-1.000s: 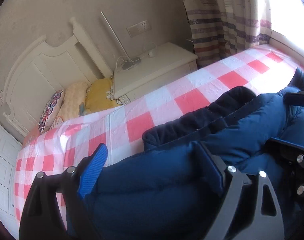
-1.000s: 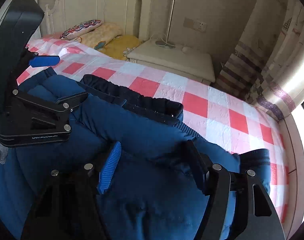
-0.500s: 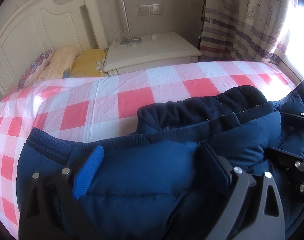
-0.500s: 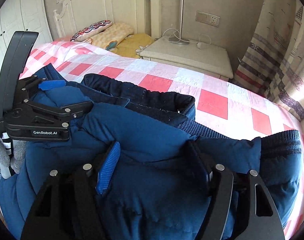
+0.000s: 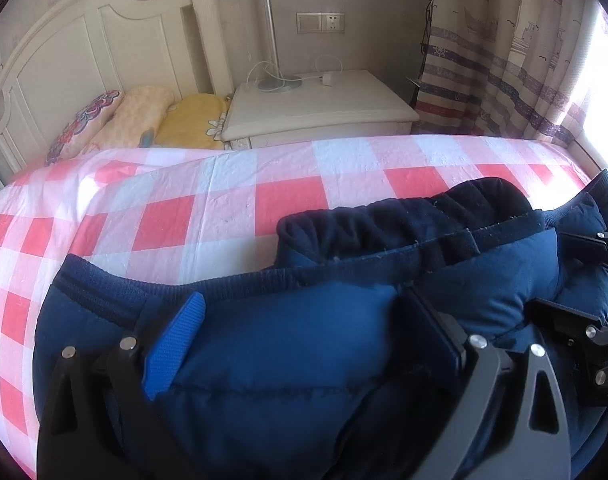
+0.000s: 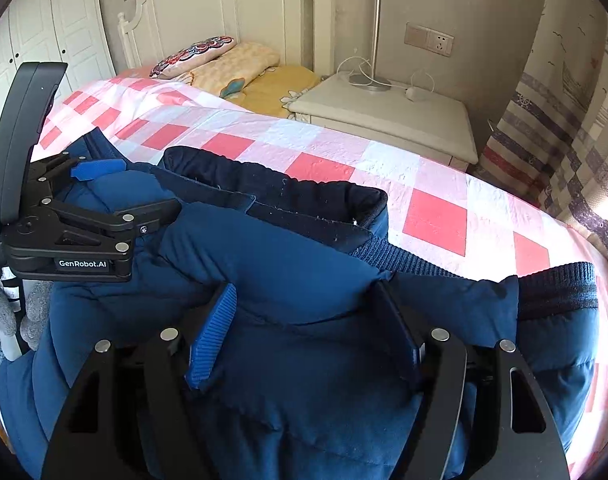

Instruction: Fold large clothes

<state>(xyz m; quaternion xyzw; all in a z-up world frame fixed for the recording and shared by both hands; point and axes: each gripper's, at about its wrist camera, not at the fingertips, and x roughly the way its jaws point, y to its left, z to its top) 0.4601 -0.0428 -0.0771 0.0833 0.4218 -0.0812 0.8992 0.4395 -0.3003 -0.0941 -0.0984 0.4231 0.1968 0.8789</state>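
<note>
While a thick fold of the blue padded jacket (image 5: pixel 304 344) is bunched on the red-and-white checked bedsheet (image 5: pixel 232 208), its dark collar (image 5: pixel 407 216) is turned toward the far side of the bed and its ribbed hem (image 5: pixel 104 292) is spread at the left. The jacket is gripped by both tools: the left gripper (image 5: pixel 304 340) is closed on a wide wad of padding that fills the gap between its fingers, and the right gripper (image 6: pixel 307 328) is clamped likewise on the bulk just beside it. Only in the right wrist view is the left gripper seen from outside (its maker's label legible), with a grey-gloved hand (image 6: pixel 0 320) behind it and white wardrobe doors (image 6: pixel 44 32) beyond; only a sliver of the right tool is caught at the edge of the left view. Compared with a second ago, the left view has been levelled, and the hem, then hidden, is now laid out on the sheet. The white nightstand (image 5: pixel 319 108) and striped curtain (image 5: pixel 503 48) stand behind the bed.
</note>
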